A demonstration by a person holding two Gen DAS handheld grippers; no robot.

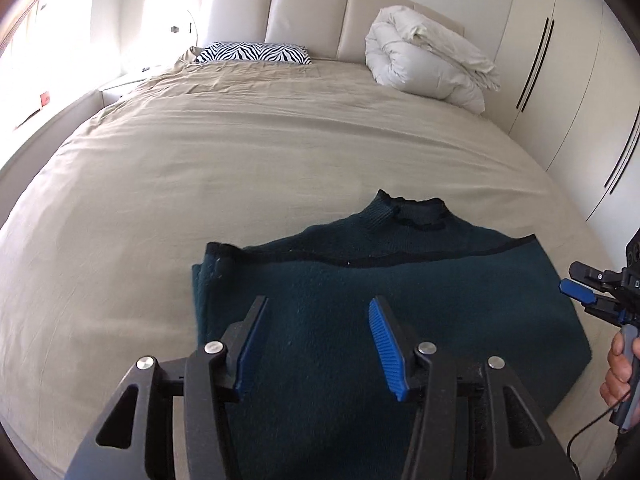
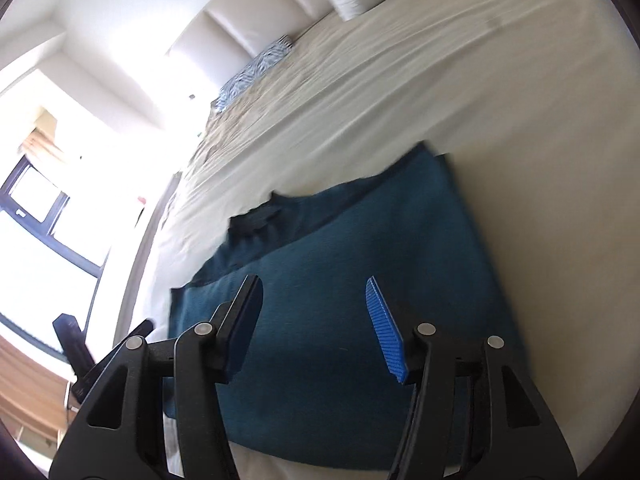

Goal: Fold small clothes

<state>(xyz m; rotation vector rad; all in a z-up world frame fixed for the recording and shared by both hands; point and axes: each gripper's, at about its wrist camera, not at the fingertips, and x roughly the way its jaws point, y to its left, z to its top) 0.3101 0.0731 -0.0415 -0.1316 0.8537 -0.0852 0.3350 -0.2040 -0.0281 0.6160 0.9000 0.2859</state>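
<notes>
- Left wrist view: left gripper hung over the dark teal sweater, jaws partly apart, nothing between the blue pads.
- Sweater lay flat on the beige bedsheet at the near end of the bed, lower part folded up over the body, collar pointing toward the headboard.
- Right gripper showed at the frame's right edge, beside the sweater's right side, with a hand on its handle; no cloth in it.
- Risk, as a judgement: the folded layer looked thick and springy, so unpinned it might creep back or skew at the left edge.
- Right wrist view: right gripper jaws likewise partly apart and empty above the sweater; picture blurred, so fine creases could not be read.
- Left gripper appeared only as a dark shape at lower left; its jaws could not be told from here.
- Risk: a low pass with either claw could snag the knit and drag the fold out of line.
- Risk: pinching only the top layer on the next fold would leave the lower layers behind and bunch the stack; the loose sheet might come up with it.
</notes>
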